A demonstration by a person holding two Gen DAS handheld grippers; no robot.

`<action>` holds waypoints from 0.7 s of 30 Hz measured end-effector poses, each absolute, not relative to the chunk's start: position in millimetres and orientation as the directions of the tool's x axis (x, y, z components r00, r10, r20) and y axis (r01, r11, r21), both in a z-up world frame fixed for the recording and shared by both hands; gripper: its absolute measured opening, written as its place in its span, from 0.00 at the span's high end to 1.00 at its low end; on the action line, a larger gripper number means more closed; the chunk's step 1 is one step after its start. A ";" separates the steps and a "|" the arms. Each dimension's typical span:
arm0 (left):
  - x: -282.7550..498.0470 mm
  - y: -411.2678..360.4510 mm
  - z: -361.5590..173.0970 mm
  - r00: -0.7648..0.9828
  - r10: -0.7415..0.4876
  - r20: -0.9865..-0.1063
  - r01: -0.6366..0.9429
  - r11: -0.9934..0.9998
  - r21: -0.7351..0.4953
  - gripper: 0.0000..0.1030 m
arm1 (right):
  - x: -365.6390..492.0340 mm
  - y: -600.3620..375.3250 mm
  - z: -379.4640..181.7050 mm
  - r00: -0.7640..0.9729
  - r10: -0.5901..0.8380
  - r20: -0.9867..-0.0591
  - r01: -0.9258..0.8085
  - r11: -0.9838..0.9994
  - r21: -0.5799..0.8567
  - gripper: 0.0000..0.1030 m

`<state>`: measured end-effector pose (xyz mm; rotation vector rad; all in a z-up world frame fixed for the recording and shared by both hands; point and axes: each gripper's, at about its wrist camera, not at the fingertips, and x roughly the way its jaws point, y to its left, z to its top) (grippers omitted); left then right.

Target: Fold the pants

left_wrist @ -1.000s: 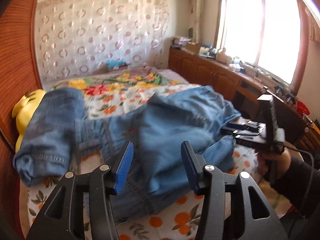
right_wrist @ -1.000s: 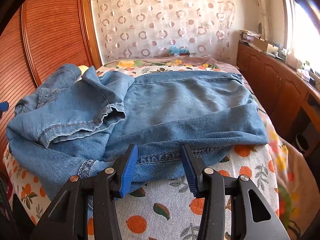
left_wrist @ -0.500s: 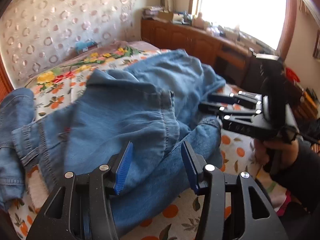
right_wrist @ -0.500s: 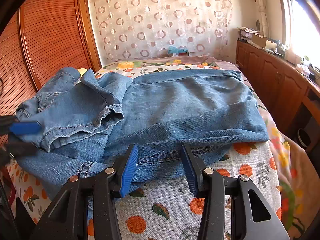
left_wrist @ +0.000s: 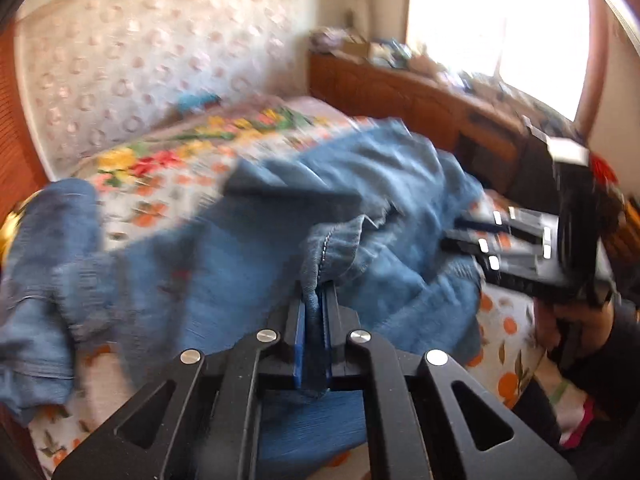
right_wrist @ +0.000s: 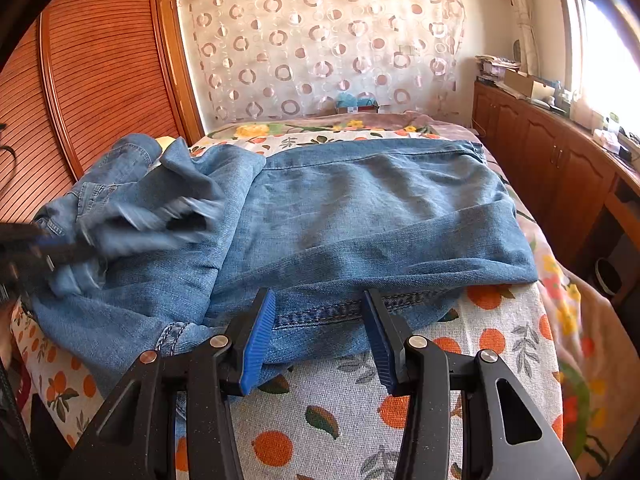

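Denim is already pinched in the left gripper [left_wrist: 314, 312]: its blue-padded jaws have just been closing and now clamp a stitched hem edge of the faded blue denim jeans [right_wrist: 360, 216], with the cloth bunched up between the pads. The right gripper [right_wrist: 320, 336] hangs with its jaws parted at the near edge of the jeans, the seam running between the pads but nothing squeezed (a person's hand [left_wrist: 560, 320] in a dark sleeve holds it from the side).

The jeans lie across the bed's white bedspread with the orange fruit print [right_wrist: 500, 320]. The part toward the wooden cabinets [right_wrist: 560, 168] by the window looks flat and doubled over itself already, so I'd guess one fold is in. The other end, toward the slatted reddish wooden wardrobe door [right_wrist: 100, 80], is a crumpled heap, and that's the bit the left gripper has hold of.

So I'd say early-to-middle: the loose leg end needs pulling out straight, laying over the flat part, then probably one more fold across to make a tidy stack. The left-side view is blurry, so finer detail is hard to tell.
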<state>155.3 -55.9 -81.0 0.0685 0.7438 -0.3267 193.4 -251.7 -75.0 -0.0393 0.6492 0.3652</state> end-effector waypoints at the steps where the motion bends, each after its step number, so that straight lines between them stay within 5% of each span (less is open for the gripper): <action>1: 152.6 -43.3 -72.9 0.708 -0.263 -0.656 0.291 0.954 -0.068 0.93 | 193.4 -252.1 -75.2 0.734 0.320 -0.598 -0.345 0.935 0.078 0.55; 6: 135.6 29.0 -47.2 0.782 -0.173 -0.598 0.150 0.985 -0.089 0.93 | 191.4 -251.1 -74.4 0.743 0.311 -0.593 -0.346 0.937 0.058 0.55; 13: 124.4 104.5 -63.4 0.767 -0.053 -0.639 -0.028 0.993 -0.117 0.86 | 196.4 -251.0 -75.2 0.727 0.312 -0.612 -0.348 0.935 0.063 0.55; 21: 109.9 98.1 -85.3 0.745 -0.109 -0.658 0.002 0.987 -0.161 0.65 | 199.3 -251.1 -73.3 0.730 0.309 -0.610 -0.346 0.936 0.061 0.55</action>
